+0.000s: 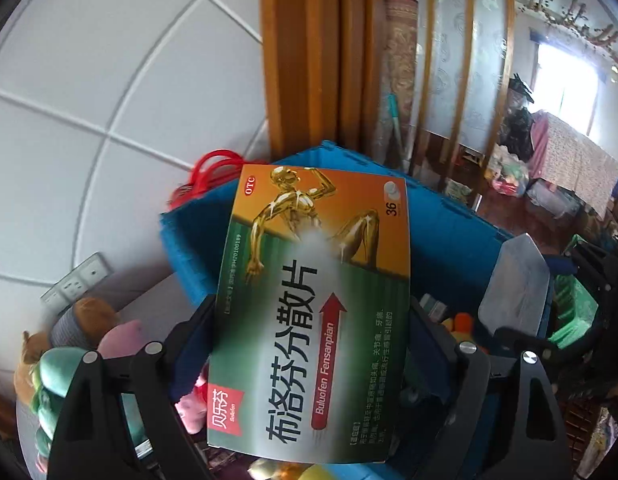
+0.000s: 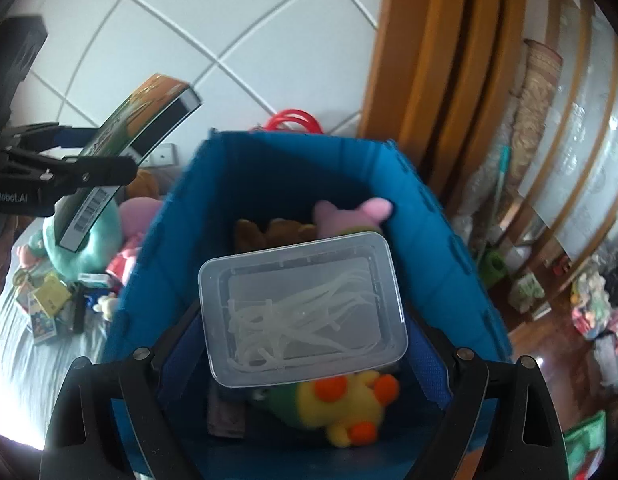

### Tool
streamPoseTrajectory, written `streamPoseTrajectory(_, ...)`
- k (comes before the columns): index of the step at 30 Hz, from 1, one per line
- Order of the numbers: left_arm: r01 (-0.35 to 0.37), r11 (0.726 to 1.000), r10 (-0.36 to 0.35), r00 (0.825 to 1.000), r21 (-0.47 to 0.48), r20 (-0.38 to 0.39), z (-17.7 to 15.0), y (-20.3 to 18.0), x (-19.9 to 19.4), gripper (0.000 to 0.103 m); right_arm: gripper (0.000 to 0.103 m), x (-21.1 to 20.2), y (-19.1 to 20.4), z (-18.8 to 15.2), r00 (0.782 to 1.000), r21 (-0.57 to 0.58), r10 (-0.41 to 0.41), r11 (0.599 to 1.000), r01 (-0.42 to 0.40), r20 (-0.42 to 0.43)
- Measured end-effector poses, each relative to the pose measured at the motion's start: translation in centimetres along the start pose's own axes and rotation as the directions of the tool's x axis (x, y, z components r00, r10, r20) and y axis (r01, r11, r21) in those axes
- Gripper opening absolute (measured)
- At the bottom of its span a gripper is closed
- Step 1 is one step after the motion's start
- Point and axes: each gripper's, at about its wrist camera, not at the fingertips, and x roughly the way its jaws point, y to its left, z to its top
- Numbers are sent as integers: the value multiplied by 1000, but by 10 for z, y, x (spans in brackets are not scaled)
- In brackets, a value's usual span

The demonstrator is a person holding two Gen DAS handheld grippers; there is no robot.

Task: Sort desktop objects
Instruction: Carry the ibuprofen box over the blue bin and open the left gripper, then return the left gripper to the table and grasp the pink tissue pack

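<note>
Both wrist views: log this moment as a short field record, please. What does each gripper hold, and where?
left gripper: shut on medicine box
right gripper: shut on clear plastic box of white ties
position: both held above blue bin
bin contents: yellow plush, pink plush
outside bin: more toys on grey surface

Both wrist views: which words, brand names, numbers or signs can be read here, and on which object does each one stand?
On the green and orange cardboard medicine box held in the left gripper:
"OTC"
"36"
"布洛芬分散片"
"Buluofen Fensanpian"
"贝乐芬"
Its small print and its barcode digits, seen in the right wrist view, are too small to read.
On the left gripper body: mirrored letters, partly cut off; not surely readable.
On the clear plastic lidded container in the right gripper: none.
</note>
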Motion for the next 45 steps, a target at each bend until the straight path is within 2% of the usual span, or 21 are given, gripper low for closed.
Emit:
streamPoseTrajectory(8,23,1000,-23,1000,3,-9,22,-25,30,88,91,10,-34,-1,1000,14,-20,1000,21,-18)
streamPoseTrajectory(13,-2,1000,2,1000,-22,4,32,-26,43,89,91,19,-42,3,999,11,-29,1000,29,-16)
streamPoseTrajectory(15,-25,999,25,1000,-44,7,34,-22,48,103,92,23,-44,5,999,5,-52,999,52,-7)
streamPoseTrajectory(16,-36,998,36,999,-55,2,35,-21,52,103,93,25,-45,6,998,4,-70,998,70,-5)
streamPoseTrajectory(18,-43,997,42,999,-58,-7,32,-16,53,103,103,27,-47,7,996,5,-91,996,91,-3)
streamPoseTrajectory(24,-65,995,64,998,-73,-23,8,1,47,103,103,29,-46,6,998,7,-69,998,69,1)
streamPoseTrajectory(28,-107,986,100,993,-130,-61,-35,34,35,103,103,26,-27,8,999,-17,-35,999,35,13)
streamPoseTrajectory(33,-191,962,169,977,-197,-127,-102,83,18,103,103,22,28,14,999,-82,40,996,-37,30)
streamPoseTrajectory(39,-282,910,227,952,-303,-204,-192,152,-20,103,103,17,98,21,991,-163,131,979,-123,40)
streamPoseTrajectory(45,-354,851,253,924,-388,-287,-282,217,-53,103,103,24,187,21,978,-237,211,950,-205,0)
